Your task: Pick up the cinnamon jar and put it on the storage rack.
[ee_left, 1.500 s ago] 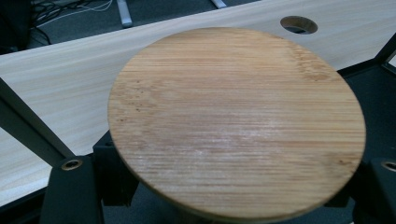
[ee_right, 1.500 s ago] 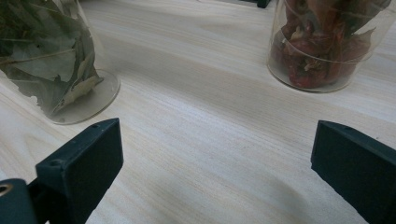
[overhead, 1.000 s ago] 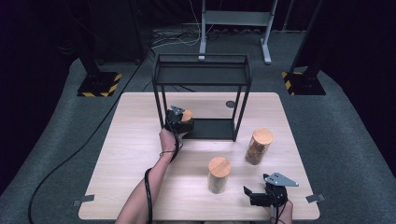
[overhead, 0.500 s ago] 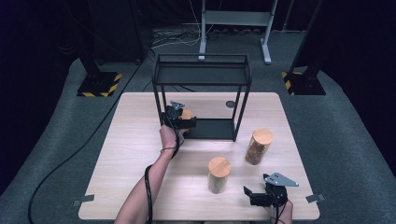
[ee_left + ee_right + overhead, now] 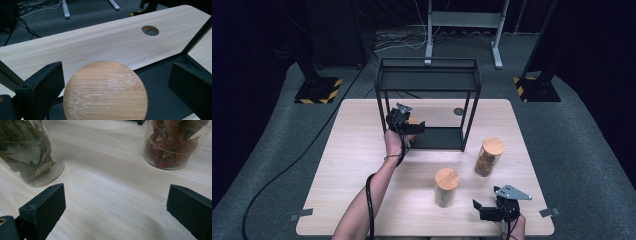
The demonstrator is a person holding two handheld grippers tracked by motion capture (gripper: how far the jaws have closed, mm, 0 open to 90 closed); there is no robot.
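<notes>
Dark carpet and stand legs ring a pale wooden tabletop that carries a black wire-frame shelf at its far side. At the shelf's bottom tier, the left hand-held gripper hangs over a jar with a round wooden lid; its jaws have just been opening and now stand wide on either side of the lid, clear of it, so the jar looks set down on the black lower tray and let go. Nearer the person, the right hand-held gripper waits low at the tabletop's near edge, jaws spread wide around nothing. Ahead of it stand a jar of dried leaves and a jar of dried red pieces, well apart, probably next for the shelf.
</notes>
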